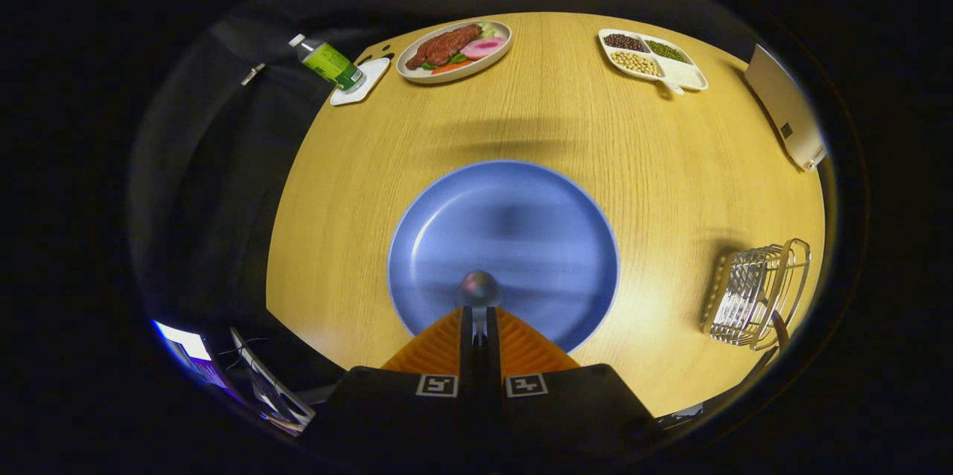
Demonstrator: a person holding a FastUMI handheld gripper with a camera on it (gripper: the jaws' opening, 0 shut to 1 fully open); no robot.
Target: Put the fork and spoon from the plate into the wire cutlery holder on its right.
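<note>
In the gripper view, a round wooden counter [670, 162] carries everything. At its far edge, left of centre, sits an oval plate of food [454, 51] with a brown piece of meat, a pink slice and some green and orange bits. Just left of that, a green-labelled bottle [326, 61] stands tilted on a small white coaster [360, 82]. On the far right lies a white divided tray [652, 59] holding dark, green and pale beans in separate compartments, one compartment bare. Further right, at the counter's edge, a flat beige box-like object [786, 108] rests; what it is cannot be told.

The blue plate [551, 237] lies in the middle of the counter, just ahead of the fingers. Its surface is blurred, and no fork can be made out on it. The wire cutlery holder [756, 295] stands on the right side of the counter, well apart from the plate, with bare wood between the two. Whether anything sits inside it cannot be told.

The gripper [479, 311] hangs over the near rim of the plate. Its jaws are drawn almost together, leaving only a thin slit, and in that slit a narrow metal handle is pinched by both fingers. The rounded shiny end of the spoon [478, 287] sticks out just past the fingertips, over the plate's near part. The spoon looks lifted rather than lying flat, though its contact with the plate cannot be judged.
</note>
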